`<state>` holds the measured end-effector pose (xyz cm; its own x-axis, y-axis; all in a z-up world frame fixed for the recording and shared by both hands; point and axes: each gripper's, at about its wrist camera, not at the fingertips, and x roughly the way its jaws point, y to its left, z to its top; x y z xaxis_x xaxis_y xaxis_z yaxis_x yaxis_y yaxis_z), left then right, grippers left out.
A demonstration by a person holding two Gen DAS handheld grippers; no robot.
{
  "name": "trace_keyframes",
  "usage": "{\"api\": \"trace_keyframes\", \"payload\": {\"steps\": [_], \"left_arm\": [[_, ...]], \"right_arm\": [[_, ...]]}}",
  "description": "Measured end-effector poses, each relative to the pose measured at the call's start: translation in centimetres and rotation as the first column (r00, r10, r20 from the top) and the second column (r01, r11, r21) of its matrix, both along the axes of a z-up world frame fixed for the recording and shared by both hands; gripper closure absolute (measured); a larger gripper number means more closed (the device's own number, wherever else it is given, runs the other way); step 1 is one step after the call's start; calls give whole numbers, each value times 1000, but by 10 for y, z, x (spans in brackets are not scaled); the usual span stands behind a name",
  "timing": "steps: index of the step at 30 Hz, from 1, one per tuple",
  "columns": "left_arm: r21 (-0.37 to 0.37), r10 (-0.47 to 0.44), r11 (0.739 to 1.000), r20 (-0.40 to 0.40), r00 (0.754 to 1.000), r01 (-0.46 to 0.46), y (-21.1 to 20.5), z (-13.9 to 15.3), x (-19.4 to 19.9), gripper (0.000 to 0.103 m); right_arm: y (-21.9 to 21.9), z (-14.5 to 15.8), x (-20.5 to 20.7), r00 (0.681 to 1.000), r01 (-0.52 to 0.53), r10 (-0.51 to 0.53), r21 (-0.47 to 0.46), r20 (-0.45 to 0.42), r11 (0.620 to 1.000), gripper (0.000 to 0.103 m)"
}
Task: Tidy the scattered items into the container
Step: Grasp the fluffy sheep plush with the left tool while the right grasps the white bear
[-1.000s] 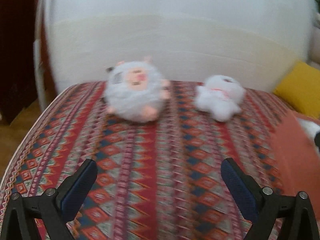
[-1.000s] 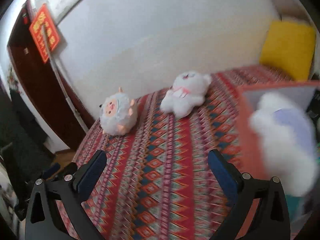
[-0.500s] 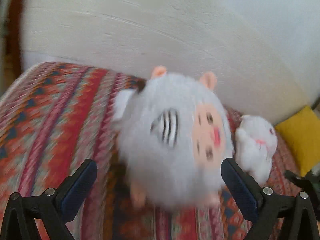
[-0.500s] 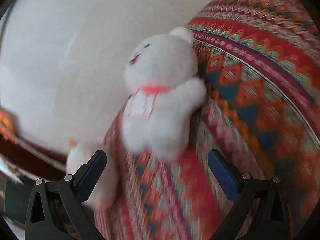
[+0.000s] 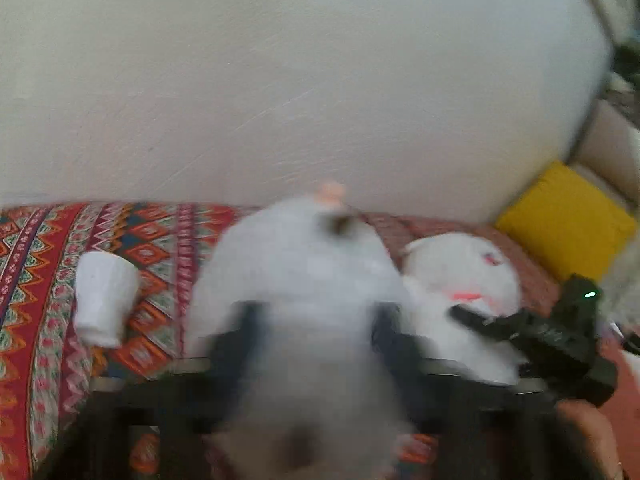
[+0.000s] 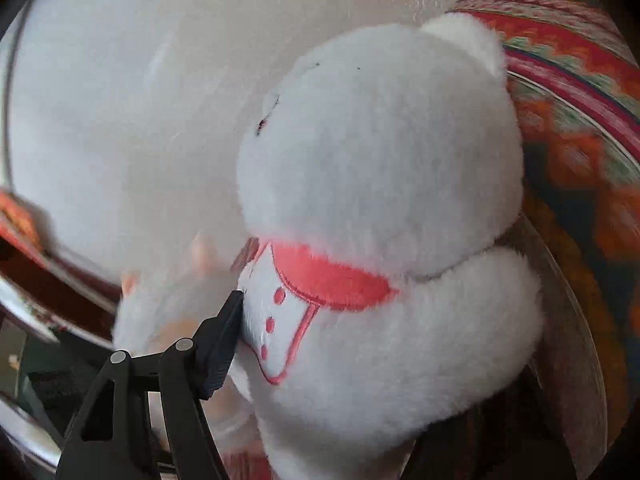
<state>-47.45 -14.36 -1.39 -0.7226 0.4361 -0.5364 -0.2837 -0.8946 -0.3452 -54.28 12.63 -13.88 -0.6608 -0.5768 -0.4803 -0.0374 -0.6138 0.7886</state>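
Judging by both grips, the task is midway: the left gripper (image 5: 316,328) pinches the grey sheep plush (image 5: 296,280), the right gripper (image 6: 360,344) squeezes the white bear plush (image 6: 384,184), both on the patterned bedspread (image 5: 40,280), container unseen.

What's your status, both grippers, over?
Left gripper closed around grey sheep plush. Right gripper closed on white bear plush. White cup lies loose on bedspread; container unseen.

The left gripper (image 5: 316,344) clamps the blurred grey plush sheep (image 5: 300,280) on the patterned bedspread (image 5: 40,280). A white bear (image 5: 460,276), pinched by the right gripper (image 5: 472,320), lies beside it; a white cup (image 5: 104,300) lies toward the bedspread's left edge.
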Motion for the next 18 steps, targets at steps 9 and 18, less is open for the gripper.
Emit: {"api": "trace_keyframes", "payload": {"steps": [9, 18], "left_arm": [[-87, 52, 995, 7, 999, -51, 4, 20, 98, 0], [-316, -141, 938, 27, 990, 142, 74, 14, 55, 0]], "right_arm": [[5, 39, 113, 998, -69, 70, 101, 2, 992, 30], [25, 42, 70, 995, 82, -95, 430, 8, 899, 29]]}}
